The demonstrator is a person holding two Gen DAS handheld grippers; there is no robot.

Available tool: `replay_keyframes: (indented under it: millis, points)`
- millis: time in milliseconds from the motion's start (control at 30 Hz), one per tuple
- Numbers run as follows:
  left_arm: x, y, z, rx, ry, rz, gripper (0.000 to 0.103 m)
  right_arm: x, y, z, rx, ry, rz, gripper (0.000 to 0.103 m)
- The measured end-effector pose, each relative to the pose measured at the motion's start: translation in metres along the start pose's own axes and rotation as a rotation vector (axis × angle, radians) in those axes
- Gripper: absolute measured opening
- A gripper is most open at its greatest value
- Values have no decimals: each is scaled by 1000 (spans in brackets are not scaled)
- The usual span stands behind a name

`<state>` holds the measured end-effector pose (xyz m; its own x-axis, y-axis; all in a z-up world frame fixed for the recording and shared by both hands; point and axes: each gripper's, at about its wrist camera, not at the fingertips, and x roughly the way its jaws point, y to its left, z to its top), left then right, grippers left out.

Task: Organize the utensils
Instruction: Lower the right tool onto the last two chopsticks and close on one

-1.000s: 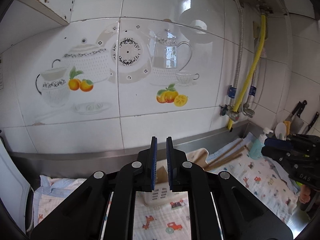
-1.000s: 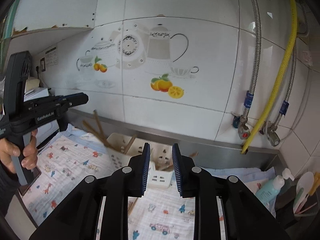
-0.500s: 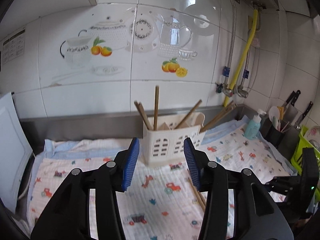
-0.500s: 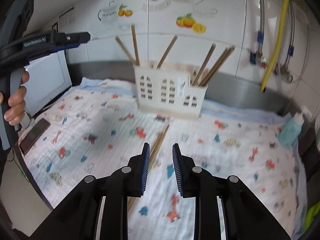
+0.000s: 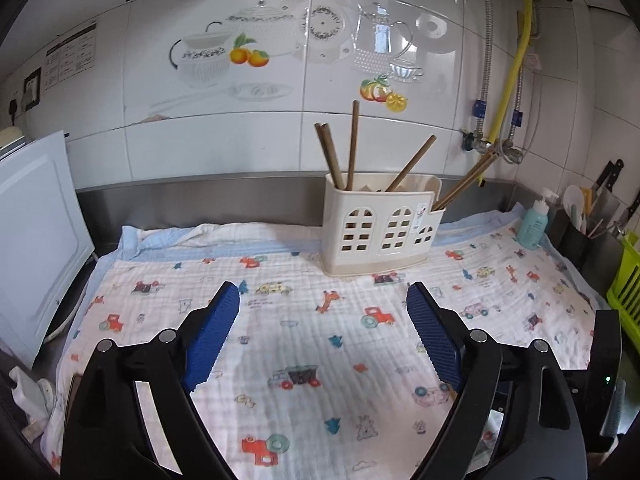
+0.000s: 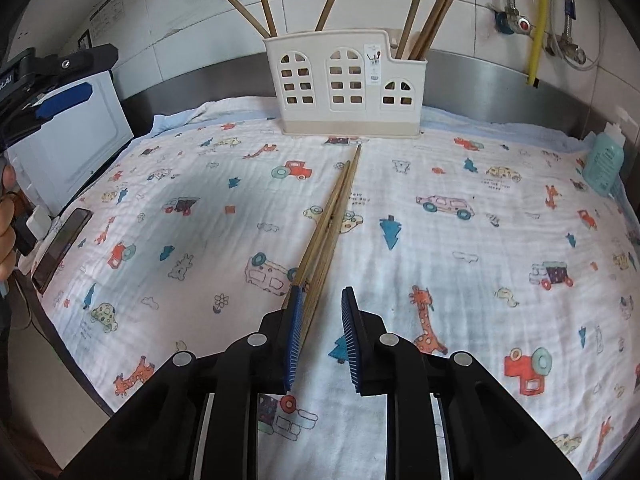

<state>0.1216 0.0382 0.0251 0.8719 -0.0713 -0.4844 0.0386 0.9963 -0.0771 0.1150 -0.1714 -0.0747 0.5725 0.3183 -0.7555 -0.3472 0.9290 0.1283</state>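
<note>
A cream utensil holder [image 5: 380, 232] [image 6: 344, 80] stands at the back of the patterned cloth [image 5: 304, 344] with several brown chopsticks [image 5: 352, 148] upright in it. Two loose chopsticks [image 6: 336, 204] lie side by side on the cloth [image 6: 460, 264], pointing at the holder. My right gripper [image 6: 321, 290] is low over their near ends; its jaws are closing, and the sticks run between them, close to the left pad, with a gap to the right pad. My left gripper [image 5: 323, 287] hovers over bare cloth, jaws opening wide with nothing between them.
A teal soap bottle [image 5: 532, 224] [image 6: 604, 164] stands at the cloth's right end, beside a dark tub of knives and tools [image 5: 580, 232] and a green rack [image 5: 628, 280]. A white panel [image 5: 32, 240] and a phone [image 6: 60, 248] sit at the left. A steel ledge backs the counter.
Both cameras dropped from the tiled wall toward the counter. The left jaws went from shut to wide open. The right gripper came down over the two loose chopsticks and its jaws narrowed slightly.
</note>
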Motion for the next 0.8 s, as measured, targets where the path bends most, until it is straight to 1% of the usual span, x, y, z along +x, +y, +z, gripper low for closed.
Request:
replay_keyframes:
  millis: [100,233,300,400,600,800]
  points:
    - [0,6,-6,-16,10,6,87,3,1,2,15,1,5,12]
    - [2,14,-14,-39,20,21,87,7,3,5,25,4,5,10]
    - [3,18,-17,-42,22,25,87,11,3,6,31,11,1,10]
    - [3,22,-20,-37,22,53,87,16,2,7,47,26,1,10]
    - [5,29,-25,-58,36,43,87,26,3,5,58,51,-4,10]
    - [8,36,-33,-78,53,47,87,30,7,6,42,55,-32,9]
